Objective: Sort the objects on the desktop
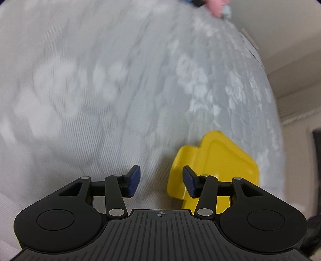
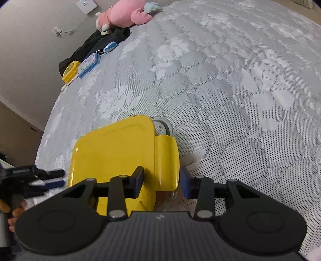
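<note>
A yellow container lid (image 2: 116,152) with side clip flaps lies on a clear container on the grey quilted mattress (image 2: 230,80). My right gripper (image 2: 161,181) has its blue-padded fingers on either side of the lid's right clip flap (image 2: 166,160); whether they press on it I cannot tell. In the left wrist view the same yellow lid (image 1: 216,160) lies to the right of my left gripper (image 1: 160,181), which is open and empty. The left wrist view is blurred by motion.
At the far left edge of the mattress lie a small yellow box (image 2: 70,70), a blue-edged tin (image 2: 88,64), a blue keyring (image 2: 109,47), black cloth (image 2: 94,44) and a pink plush toy (image 2: 124,12). The left gripper shows at the left edge (image 2: 40,176).
</note>
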